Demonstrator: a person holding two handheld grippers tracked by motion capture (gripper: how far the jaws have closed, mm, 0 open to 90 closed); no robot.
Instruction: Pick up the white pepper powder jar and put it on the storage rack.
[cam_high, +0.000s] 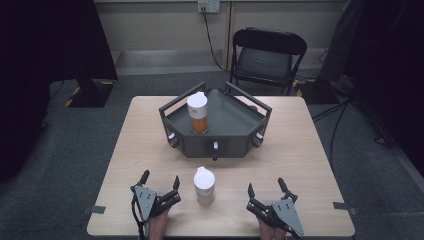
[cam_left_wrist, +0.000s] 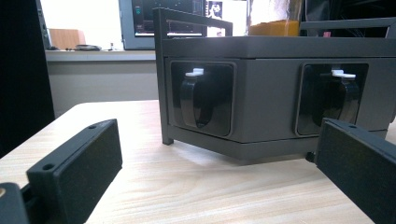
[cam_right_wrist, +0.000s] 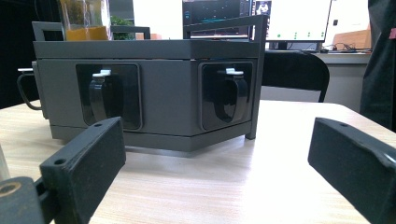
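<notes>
Bare table (cam_high: 300, 150) either side, white-capped bottle (cam_high: 204, 184) centre front, grey tray (cam_high: 215, 127) behind

High view looks fwd and down on the light wooden table (cam_high: 300, 150) from above. Both gripper views sit low, near tabletop, facing the dark grey angular metal tray (cam_left_wrist: 275, 93), shared by all three.

Two white-capped bottles (cam_high: 204, 180), one grey tray (cam_high: 235, 120), one chair (cam_high: 265, 55), one table (cam_high: 310, 165)
</notes>
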